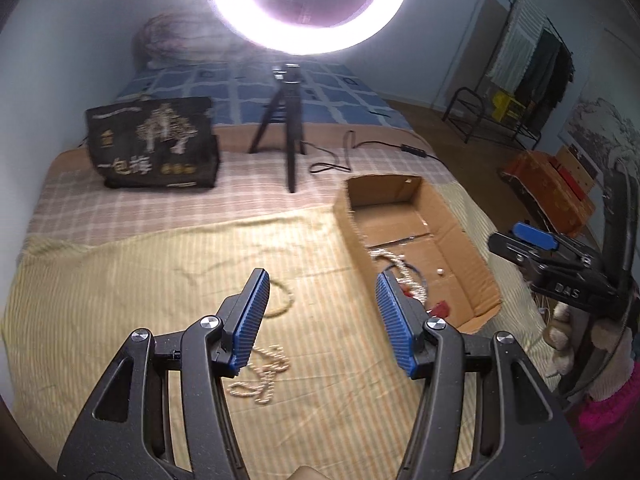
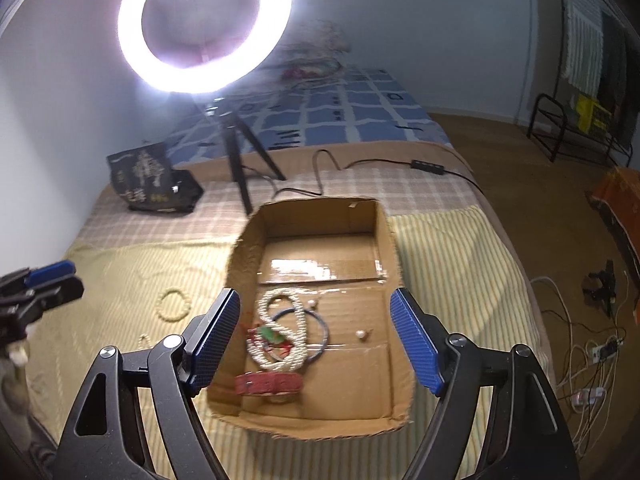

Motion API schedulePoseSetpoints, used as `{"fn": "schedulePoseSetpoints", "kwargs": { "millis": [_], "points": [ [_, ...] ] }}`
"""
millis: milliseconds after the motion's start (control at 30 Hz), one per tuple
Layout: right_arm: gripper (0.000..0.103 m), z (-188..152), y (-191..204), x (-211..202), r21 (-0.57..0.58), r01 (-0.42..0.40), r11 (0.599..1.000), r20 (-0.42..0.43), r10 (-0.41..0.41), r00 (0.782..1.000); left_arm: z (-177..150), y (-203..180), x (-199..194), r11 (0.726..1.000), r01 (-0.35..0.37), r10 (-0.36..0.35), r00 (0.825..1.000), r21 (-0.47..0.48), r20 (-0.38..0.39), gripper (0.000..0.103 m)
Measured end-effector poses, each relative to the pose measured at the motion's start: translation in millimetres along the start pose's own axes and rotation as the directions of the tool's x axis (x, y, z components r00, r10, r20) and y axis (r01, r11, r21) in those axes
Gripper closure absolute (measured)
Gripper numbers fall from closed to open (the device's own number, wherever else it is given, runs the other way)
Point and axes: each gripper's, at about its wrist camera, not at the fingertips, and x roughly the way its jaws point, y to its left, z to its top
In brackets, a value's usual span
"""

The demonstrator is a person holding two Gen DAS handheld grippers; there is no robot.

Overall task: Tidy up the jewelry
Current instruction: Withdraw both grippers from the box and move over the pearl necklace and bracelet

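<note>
Left gripper [image 1: 322, 320] is spread wide w/ nothing between the blue pads, hanging over the yellow striped cloth [image 1: 120, 280]; right gripper [image 2: 316, 340] is likewise wide open and empty, poised over the cardboard box [image 2: 390, 240]. Box already holds jewelry: a thick pearl rope necklace [image 2: 280, 328], a blue bangle [image 2: 324, 328], a red strap bracelet [image 2: 268, 384], some red/green bits tangled in the rope, plus two loose pearl-like beads on the box floor. Still out on the cloth: a coiled pearl necklace [image 1: 260, 376] just below the left pads, and a bead bracelet [image 2: 173, 305] lying further out, near the box's left wall. Step looks like mid-sort, roughly partway done, w/ left hand probably lining up the next pick. Next move prob. calls for dropping the left pads down onto the coiled necklace, pinching a bunched section so the strand doesn't slip, then carrying it over the box wall. Hard to read: left view has motion blur; bracelet is partly behind the left finger there; box's near contents are cut off by the right finger in that view. Red/green items too tangled to ID. Ring light [image 1: 306, 4] glare washes out the background.
</note>
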Motion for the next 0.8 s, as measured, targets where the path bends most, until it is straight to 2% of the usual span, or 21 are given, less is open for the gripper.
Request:
{"fn": "schedulePoseSetpoints", "kwargs": {
  "millis": [167,467,667,800],
  "points": [
    [0.026,0,23,-1,-0.04,-0.038,0.998,0.003,0.039,0.999,-9,25,-5,0.999,-0.032,0.032,0.999,-0.024,-0.011,0.046],
    [0.026,9,53,13,-0.058,-0.086,0.995,-0.017,0.085,0.996,-38,49,-8,0.999,-0.048,0.047,0.997,-0.019,-0.059,0.046],
    [0.026,15,84,34,-0.074,-0.151,0.986,-0.084,0.145,0.986,-59,54,1,1.0,-0.02,0.018,0.993,-0.013,-0.113,0.046],
    [0.026,13,101,46,-0.105,-0.182,0.978,-0.125,0.169,0.978,-76,49,20,1.0,-0.023,0.026,0.986,0.02,-0.163,0.046]
  ]
}}
